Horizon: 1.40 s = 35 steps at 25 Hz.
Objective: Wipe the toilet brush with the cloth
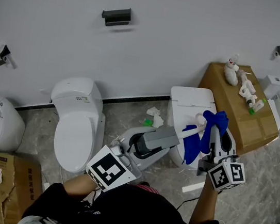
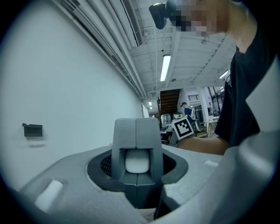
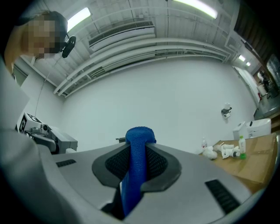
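left gripper [image 2: 136,133] clamps the toilet brush handle [image 2: 138,162] while right gripper [image 3: 140,133] pinches the blue cloth [image 3: 134,168].

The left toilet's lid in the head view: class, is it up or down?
Down. The lid lies flat, a smooth white oval; no bowl opening shows.

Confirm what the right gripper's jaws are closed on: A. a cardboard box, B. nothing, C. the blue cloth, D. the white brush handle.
C: the right gripper has the blue cloth pinched between its jaws, while the white toilet brush handle sits in the left gripper.
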Motion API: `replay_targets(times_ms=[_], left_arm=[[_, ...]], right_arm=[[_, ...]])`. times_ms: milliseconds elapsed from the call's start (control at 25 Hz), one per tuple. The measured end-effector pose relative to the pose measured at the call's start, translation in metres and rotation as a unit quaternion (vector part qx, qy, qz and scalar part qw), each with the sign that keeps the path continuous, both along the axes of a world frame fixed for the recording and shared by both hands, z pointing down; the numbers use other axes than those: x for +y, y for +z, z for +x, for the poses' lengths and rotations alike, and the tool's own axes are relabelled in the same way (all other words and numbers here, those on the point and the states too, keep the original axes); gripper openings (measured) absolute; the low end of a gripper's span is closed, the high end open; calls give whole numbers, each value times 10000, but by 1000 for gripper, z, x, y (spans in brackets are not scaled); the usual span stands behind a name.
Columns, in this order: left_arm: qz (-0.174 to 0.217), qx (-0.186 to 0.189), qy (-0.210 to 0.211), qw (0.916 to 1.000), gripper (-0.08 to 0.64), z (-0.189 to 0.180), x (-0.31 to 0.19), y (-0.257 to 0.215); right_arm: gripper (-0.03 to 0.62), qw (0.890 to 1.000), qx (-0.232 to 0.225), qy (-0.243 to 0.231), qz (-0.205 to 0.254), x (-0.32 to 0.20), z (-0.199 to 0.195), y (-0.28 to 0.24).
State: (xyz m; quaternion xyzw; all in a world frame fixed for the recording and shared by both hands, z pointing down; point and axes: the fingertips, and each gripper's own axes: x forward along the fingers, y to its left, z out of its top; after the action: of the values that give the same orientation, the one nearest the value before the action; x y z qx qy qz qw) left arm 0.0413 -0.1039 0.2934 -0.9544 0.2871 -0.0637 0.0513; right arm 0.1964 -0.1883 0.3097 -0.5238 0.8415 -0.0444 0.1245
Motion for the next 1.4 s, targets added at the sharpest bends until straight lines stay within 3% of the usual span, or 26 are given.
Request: replay_targets(times_ms=[320, 880, 1120, 1400], left_arm=[[-41, 12, 1, 10000, 167, -4, 0, 2], [-167, 219, 161, 9995, 167, -25, -16, 2], [-204, 252, 139, 9994, 167, -53, -31, 0], [-301, 359, 97, 9989, 167, -91, -48, -10]], right_arm=[[64, 9995, -253, -191, -11, 10, -9, -1], [64, 9993, -350, -81, 65, 21, -31, -10], [65, 9990, -74, -376, 228, 17, -71, -21], [66, 9981, -363, -470, 177, 8, -110, -34]])
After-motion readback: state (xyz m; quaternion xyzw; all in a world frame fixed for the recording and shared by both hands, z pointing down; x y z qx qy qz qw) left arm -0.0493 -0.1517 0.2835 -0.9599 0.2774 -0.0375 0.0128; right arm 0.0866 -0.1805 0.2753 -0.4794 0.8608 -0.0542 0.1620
